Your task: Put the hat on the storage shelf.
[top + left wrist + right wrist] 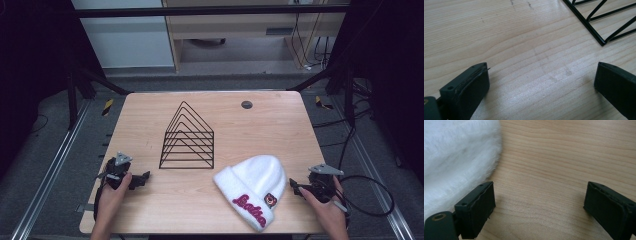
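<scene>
A white fuzzy beanie (255,187) with pink lettering on its cuff lies at the table's front right; its fur also fills the left of the right gripper view as the beanie (456,155). A black wire rack (187,139) of nested triangles stands mid-table, and a corner of the rack (599,22) reaches into the left gripper view. My left gripper (142,179) rests open at the front left, jaws wide over bare wood, seen close as the left gripper (541,85). My right gripper (295,186) stands open just right of the beanie, its jaws empty, seen close as the right gripper (539,205).
The wooden table (270,125) has a round grommet (246,104) near its back edge. Cables (367,192) trail off the right side. Metal frame rails and a grey floor surround the table.
</scene>
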### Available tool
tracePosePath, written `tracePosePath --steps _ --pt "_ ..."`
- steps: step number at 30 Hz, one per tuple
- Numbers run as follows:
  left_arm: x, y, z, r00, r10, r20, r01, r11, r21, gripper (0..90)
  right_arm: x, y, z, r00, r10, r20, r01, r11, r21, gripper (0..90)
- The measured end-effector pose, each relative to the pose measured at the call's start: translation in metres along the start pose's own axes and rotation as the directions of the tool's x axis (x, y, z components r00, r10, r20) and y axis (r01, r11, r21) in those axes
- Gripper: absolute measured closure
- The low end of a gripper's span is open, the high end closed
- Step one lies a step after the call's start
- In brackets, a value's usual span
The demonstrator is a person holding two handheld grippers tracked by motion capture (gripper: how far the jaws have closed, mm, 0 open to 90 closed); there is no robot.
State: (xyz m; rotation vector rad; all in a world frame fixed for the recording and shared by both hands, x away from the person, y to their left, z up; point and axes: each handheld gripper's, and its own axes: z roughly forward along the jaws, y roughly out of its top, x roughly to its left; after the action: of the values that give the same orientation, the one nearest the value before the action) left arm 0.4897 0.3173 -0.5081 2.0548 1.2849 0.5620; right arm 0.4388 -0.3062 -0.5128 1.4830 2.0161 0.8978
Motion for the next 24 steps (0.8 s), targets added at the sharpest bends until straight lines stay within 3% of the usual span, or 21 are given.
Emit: tracePosePath --steps 6,11,18,24 --pt "0.0 0.0 0.0 1.0 0.0 0.0 0.0 1.0 0.0 0.0 0.0 0.0 0.0 1.0 -0.001 -0.004 0.001 1.0 0.002 9.7" --pt "0.0 0.0 0.0 1.0 0.0 0.0 0.0 1.0 0.0 0.0 -0.004 0.004 -0.003 0.9989 0.009 -0.046 -0.009 1.0 0.018 15.2" --pt "0.0 0.0 0.0 1.0 -0.001 0.0 0.001 1.0 0.0 0.0 -0.003 0.027 -0.016 0.9978 -0.057 -0.034 0.059 0.996 0.065 20.3" --pt "0.0 0.0 0.0 1.0 0.0 0.001 0.0 1.0 0.0 0.0 0.004 0.056 -0.02 0.9922 -0.111 -0.057 0.116 0.99 0.082 23.0"
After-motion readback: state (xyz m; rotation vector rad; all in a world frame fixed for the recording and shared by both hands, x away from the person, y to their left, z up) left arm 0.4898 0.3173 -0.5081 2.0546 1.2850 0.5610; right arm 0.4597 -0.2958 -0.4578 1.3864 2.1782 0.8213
